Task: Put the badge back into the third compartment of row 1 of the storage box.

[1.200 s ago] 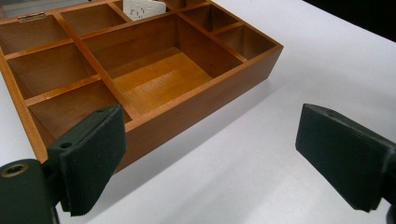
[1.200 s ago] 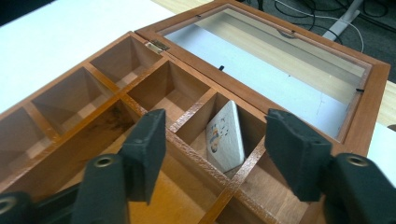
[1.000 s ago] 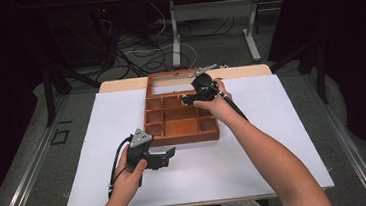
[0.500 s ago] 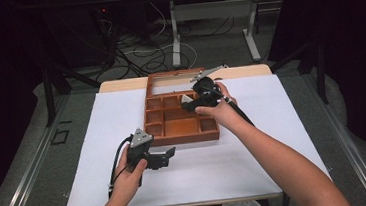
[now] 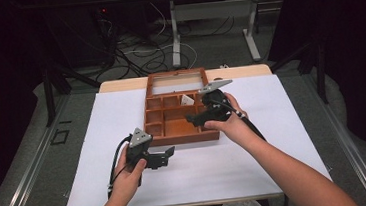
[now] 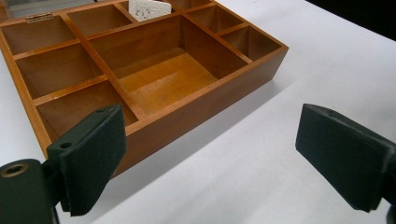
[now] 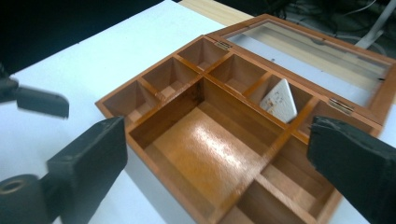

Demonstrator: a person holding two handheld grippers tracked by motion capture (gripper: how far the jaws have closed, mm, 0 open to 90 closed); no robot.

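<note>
Here, nearest the camera, a person's left hand point(image 5: 127, 175) holds the left tongs point(image 5: 168, 153) low over the white surface point(image 5: 274, 140), jaws standing apart with nothing between them; in the left gripper view the two black pads point(image 6: 93, 154) frame bare white sheet just short of the wooden box's near wall. Beyond them sits the wooden box point(image 5: 153, 116), an open tray of compartments around one large central well. The right tongs point(image 5: 195, 118), held in the right hand point(image 5: 230, 124), hover over that central well, their jaws having just been opening and now wide, with no object between them. The right hand and gripper body hide the box's right-hand compartments from the high view. Farther back, a small white card point(image 7: 280, 100) leans tilted in a compartment of the back row; its dark markings are too small to read, and the left gripper view cuts off its top. Behind the back row lies the glass-paned lid point(image 7: 317, 51), hinged open and flat, its far corner cut off in the right gripper view.
</note>
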